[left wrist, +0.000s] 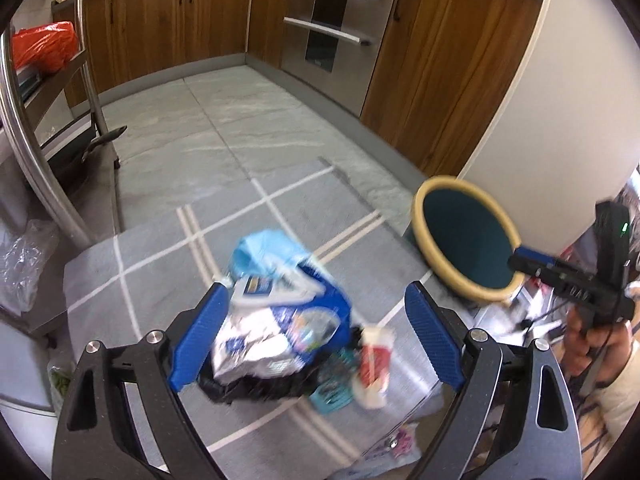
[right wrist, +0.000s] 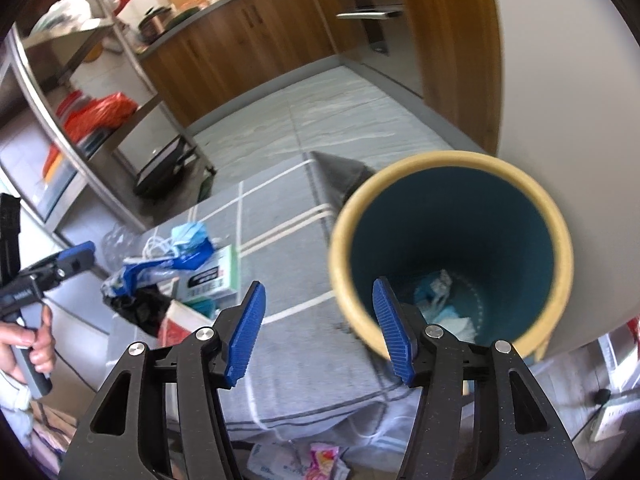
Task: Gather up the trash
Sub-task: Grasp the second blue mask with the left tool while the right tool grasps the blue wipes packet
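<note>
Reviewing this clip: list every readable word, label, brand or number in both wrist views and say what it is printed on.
None can be read with confidence.
Blue-and-white plastic bag: printed label, blurred.
White and green box: dark band of lettering, too blurred.
Red and white packet: print unreadable.
Pink wrapper on the floor: too small.
Right gripper body, seen in the left wrist view: embossed marking, not legible.
</note>
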Demonstrator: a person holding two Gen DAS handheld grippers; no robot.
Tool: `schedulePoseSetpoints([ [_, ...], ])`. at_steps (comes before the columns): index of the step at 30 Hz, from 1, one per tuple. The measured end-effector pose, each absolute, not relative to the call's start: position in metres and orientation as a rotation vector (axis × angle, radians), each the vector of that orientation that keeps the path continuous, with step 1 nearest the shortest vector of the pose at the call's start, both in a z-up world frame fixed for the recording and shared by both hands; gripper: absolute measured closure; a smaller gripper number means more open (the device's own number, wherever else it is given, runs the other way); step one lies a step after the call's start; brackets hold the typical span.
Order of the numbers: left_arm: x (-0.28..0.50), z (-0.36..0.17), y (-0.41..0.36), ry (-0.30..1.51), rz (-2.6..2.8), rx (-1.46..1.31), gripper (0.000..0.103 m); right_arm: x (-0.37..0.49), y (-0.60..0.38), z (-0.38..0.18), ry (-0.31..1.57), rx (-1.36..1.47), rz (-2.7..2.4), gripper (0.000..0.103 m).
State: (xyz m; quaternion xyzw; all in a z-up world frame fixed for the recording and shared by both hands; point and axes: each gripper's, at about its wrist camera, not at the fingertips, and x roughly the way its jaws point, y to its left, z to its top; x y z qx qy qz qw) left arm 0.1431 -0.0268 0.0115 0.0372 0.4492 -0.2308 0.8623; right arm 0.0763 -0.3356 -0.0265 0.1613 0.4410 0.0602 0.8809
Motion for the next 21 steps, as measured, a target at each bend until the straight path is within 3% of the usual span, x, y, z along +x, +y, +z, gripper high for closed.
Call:
schedulePoseSetpoints([
  [6,0.144,-0.001,-0.018,0.966,-0.455,0.108,0.015,0.082,-0.310,-0.027,0.936,0.320,0.171,0.045],
  [12,0.173,0.007,-0.005,0.974,-0.465,-0.049,0.015,0.089,-0.289,-0.029,0.953,0.348,0.217,0.045],
  [21,0.251,-0.027,-0.014,1.153,-0.473,-0.163,0.015,0.096,-0.259,-0.031,0.976,0.322,0.264,0.045],
])
